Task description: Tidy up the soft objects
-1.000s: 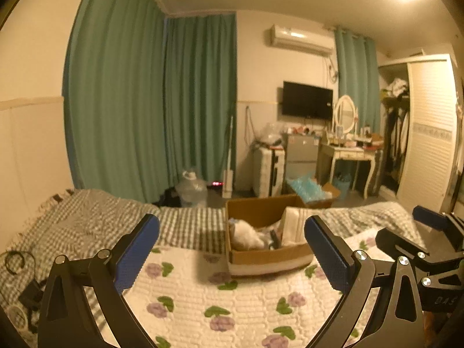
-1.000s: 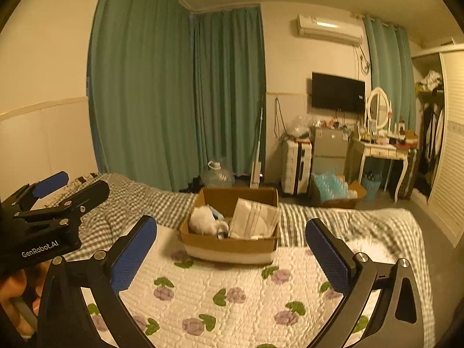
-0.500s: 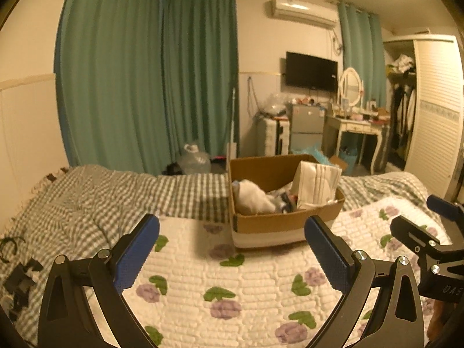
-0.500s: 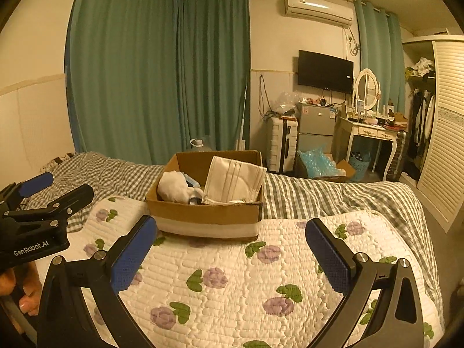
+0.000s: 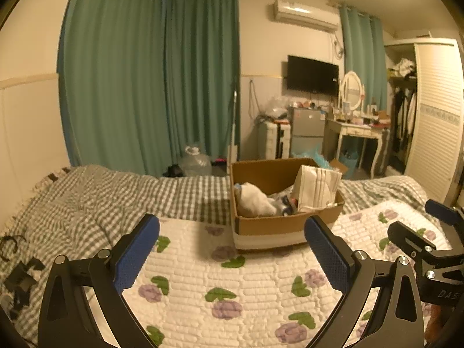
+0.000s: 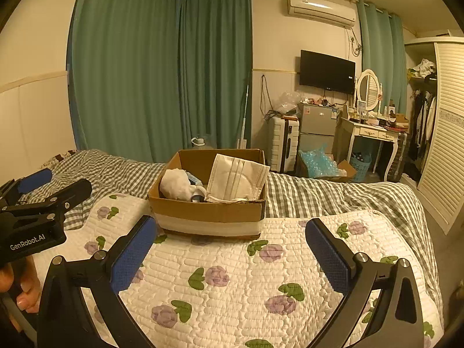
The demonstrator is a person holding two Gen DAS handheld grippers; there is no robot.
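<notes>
Both tongs stand wide apart and hold nothing: the left gripper (image 5: 232, 240) and the right gripper (image 6: 229, 240) hover above the flowered quilt (image 6: 232, 284), on the near side of the cardboard box (image 6: 208, 211), which serves as the landmark. The left gripper sits to the box's near left, the right one to its near right. Inside the box lie a white fluffy bundle (image 6: 175, 185) at the left end, a folded white cloth with stripes (image 6: 237, 179) leaning at the right end, and small bluish items between them, too small to name. No loose soft thing shows on the quilt near the box. This fits either soft things already gathered in, or a box waiting to be emptied and sorted
</notes>
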